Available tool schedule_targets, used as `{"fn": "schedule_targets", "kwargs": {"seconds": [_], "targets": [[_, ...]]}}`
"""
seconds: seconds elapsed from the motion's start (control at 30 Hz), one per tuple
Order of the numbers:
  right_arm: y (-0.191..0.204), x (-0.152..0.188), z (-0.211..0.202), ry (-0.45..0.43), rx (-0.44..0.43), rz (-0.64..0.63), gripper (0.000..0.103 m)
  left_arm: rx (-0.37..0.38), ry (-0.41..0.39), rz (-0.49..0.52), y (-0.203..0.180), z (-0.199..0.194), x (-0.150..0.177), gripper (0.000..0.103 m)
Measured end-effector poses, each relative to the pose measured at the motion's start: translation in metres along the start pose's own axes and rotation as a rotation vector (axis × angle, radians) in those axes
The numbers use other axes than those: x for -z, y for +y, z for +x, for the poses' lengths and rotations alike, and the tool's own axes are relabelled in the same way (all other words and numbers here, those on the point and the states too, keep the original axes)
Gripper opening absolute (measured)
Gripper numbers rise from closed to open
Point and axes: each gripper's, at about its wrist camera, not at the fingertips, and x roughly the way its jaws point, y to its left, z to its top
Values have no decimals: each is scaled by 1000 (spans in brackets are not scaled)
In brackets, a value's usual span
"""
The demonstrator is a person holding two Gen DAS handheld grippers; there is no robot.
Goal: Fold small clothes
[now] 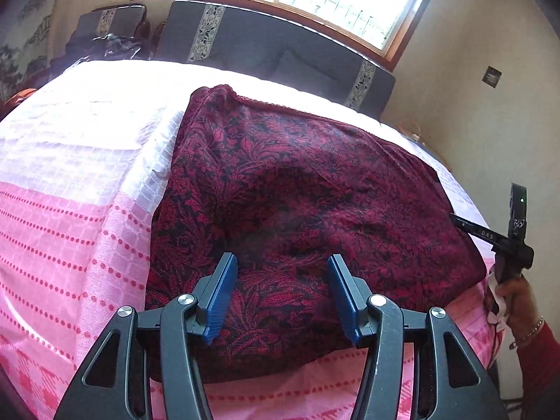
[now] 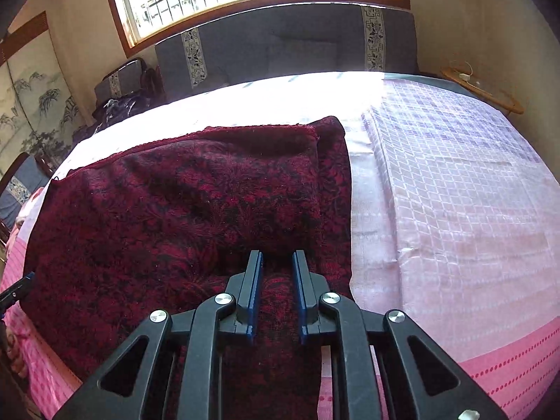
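A dark red and black floral garment lies spread on the bed, folded over, and also shows in the right wrist view. My left gripper is open just above its near left part, jaws wide apart and empty. My right gripper is over the garment's near right part, jaws a little apart with the cloth showing between them; nothing is lifted. The right gripper's body and the hand holding it show at the right edge of the left wrist view.
The bed is covered by a pink and white checked sheet, also seen in the right wrist view. A dark headboard stands under a bright window. A small round side table is at the far right. Dark cushions lie at the far left.
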Motion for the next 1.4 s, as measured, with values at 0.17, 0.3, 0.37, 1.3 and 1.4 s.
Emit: {"fn": "schedule_targets", "kwargs": {"seconds": [0.17,0.3,0.37,1.3,1.4], "targets": [[1,-1,-2,-6,9,-7,16,-83,-33,101,-19,-12,-4,55],[2,-3,-2,-6,13,-11,17,-170,-51,167,-29,-16,-4,58],[2,-4,-1,-6,7,-6,17,-195,-60,196,-33,-17,-4,59],[4,-2,0,-9,26,-31,21,-118,-27,203,-8,-15,-23,72],[5,-2,-1,-9,28,-33,21,-13,22,124,20,-11,-35,71]]}}
